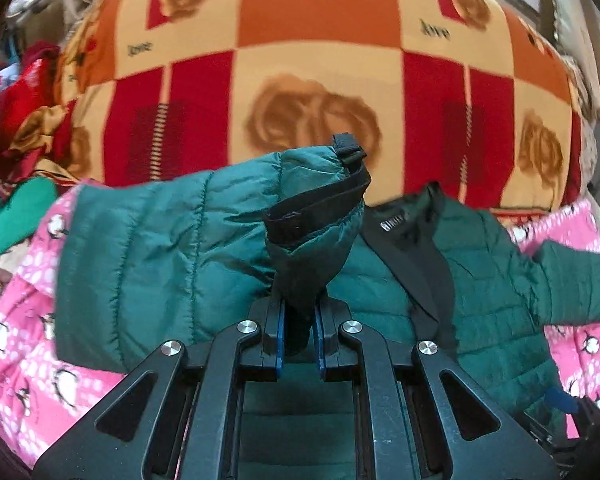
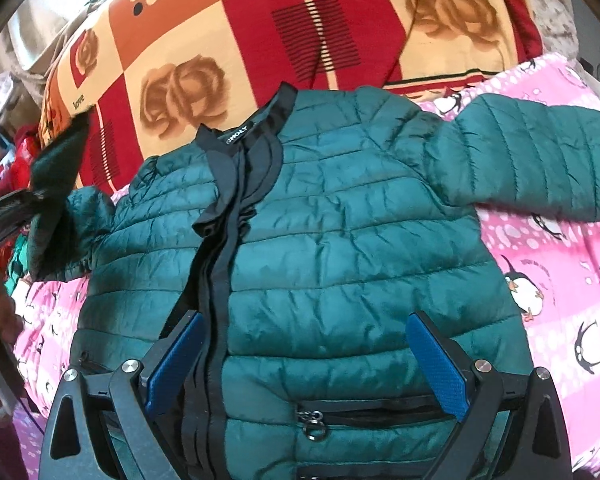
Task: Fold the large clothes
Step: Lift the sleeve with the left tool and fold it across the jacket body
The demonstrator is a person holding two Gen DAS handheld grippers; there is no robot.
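left gripper [image 1: 299, 334] pinching cuff of left sleeve [image 1: 312, 216], lifted off pink penguin sheet [image 2: 560, 264]. right gripper [image 2: 302, 364] spread wide, empty, over green puffer jacket [image 2: 360, 248] lying flat, front up. carry cuff across chest, lay flat, no twist.

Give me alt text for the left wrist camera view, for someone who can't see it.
The left gripper is shut on the cuff end of a dark green puffer jacket's sleeve, lifting it above the jacket spread on a pink penguin-print sheet. Behind lies a red, orange and cream blanket with rose motifs.
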